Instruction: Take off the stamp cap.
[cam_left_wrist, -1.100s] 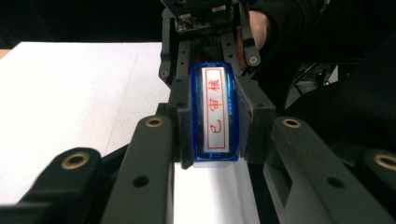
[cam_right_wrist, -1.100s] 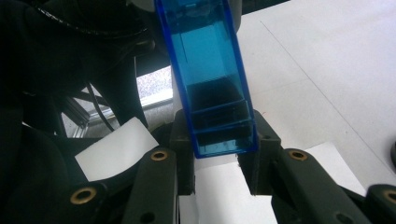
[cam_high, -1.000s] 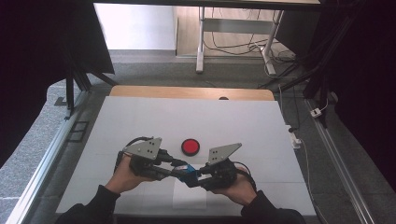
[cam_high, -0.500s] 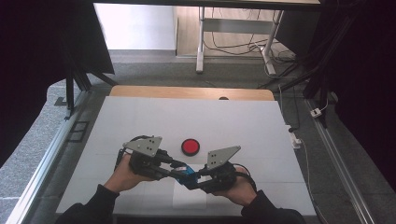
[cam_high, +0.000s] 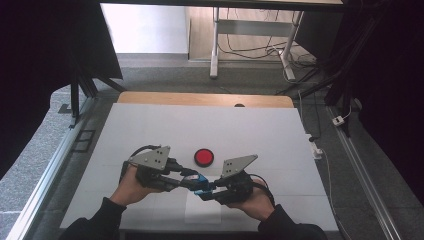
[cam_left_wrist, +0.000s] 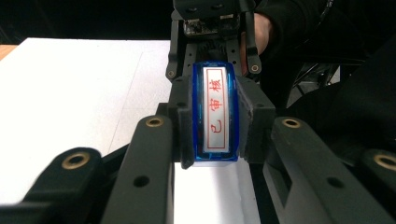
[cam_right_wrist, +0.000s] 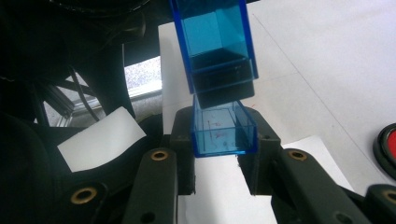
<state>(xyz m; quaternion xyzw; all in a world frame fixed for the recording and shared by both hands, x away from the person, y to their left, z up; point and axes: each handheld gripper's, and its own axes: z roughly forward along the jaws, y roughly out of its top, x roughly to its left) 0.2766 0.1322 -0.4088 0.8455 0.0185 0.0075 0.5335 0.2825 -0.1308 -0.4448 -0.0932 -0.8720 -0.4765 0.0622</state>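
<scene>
- The left gripper (cam_left_wrist: 215, 154) had its jaws closed on the stamp body (cam_left_wrist: 215, 114), a blue translucent block whose white face, bearing red characters in a red frame, was turned toward the left gripper view's camera.
- The right gripper (cam_right_wrist: 224, 163) had its jaws closed on the stamp cap (cam_right_wrist: 223, 129), a small blue translucent shell with faint red ink marks inside.
- In the right gripper view the cap sat just below the body (cam_right_wrist: 215, 46), with a dark inner section between them; whether the two parts touched could not be told.
- In the high view both grippers, left (cam_high: 186, 181) and right (cam_high: 206, 192), met tip to tip above the paper sheet (cam_high: 202, 212), near the front edge of the table (cam_high: 210, 127).
- The red ink pad (cam_high: 204, 157) lay just beyond the grippers.
- Judged step: separating cap from body. The next move likely called for a straight pull along the stamp's axis, without twisting.
- Compared with the frame one second earlier, the grippers had stayed at nearly the same place; the pad had not moved.
</scene>
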